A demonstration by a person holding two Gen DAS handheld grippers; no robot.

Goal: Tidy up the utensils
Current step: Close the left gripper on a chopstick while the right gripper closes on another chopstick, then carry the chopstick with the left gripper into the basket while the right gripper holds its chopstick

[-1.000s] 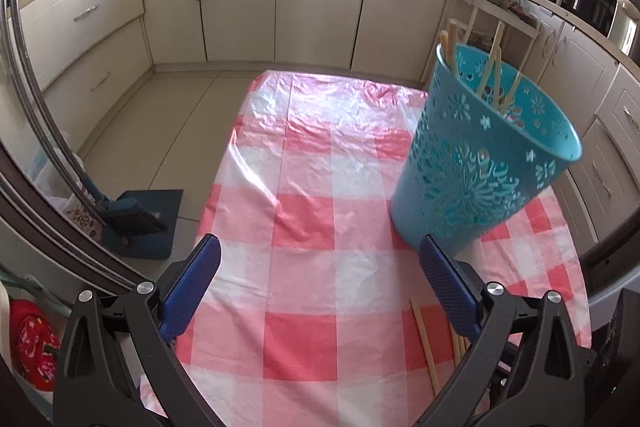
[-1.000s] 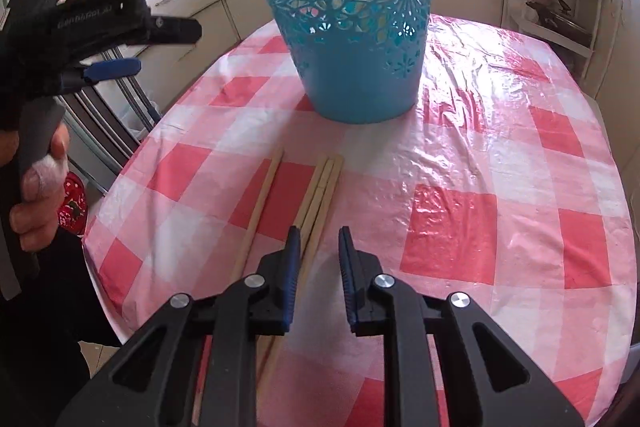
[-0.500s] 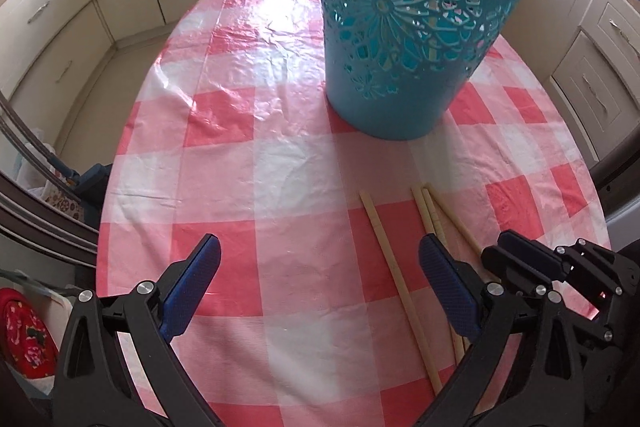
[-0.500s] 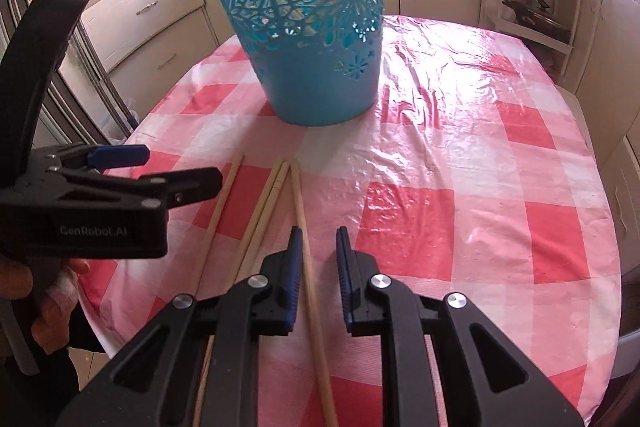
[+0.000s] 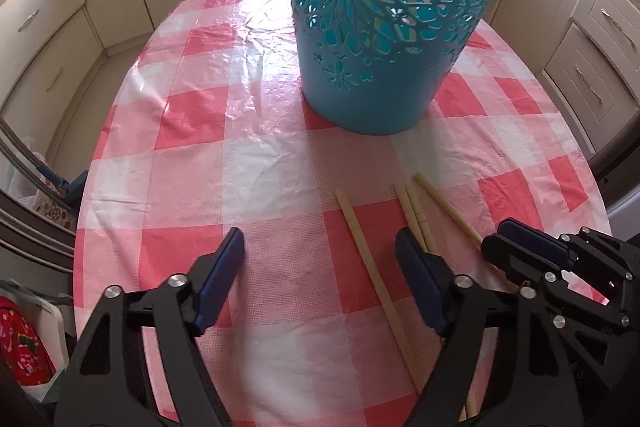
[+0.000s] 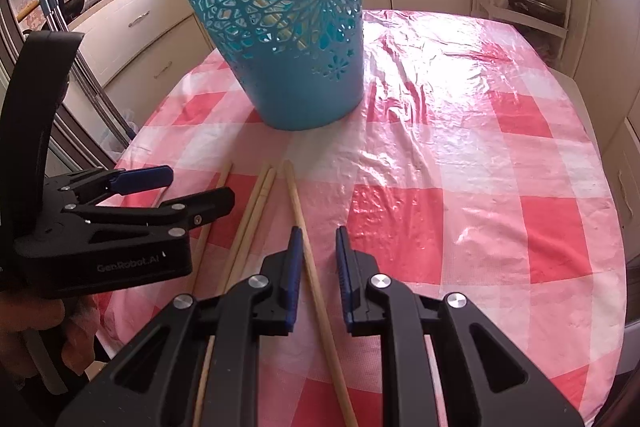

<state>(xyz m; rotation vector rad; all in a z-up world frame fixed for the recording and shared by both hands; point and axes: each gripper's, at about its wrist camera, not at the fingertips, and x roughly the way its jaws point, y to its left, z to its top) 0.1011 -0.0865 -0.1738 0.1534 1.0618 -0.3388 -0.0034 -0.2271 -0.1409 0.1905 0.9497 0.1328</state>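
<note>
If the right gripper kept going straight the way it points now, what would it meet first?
Most likely the single chopstick lying between its slightly parted fingers, then the checked tablecloth under it. The right gripper points steeply down; depth is hard to judge.

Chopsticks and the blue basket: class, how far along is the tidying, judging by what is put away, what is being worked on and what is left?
Done: some sticks show through the blue basket cut-outs. In hand: nothing gripped; the right gripper straddles one chopstick, and the left gripper, jaws just narrowing, straddles another without pressing. Left: all four on the checked cloth, including the middle pair.
</note>
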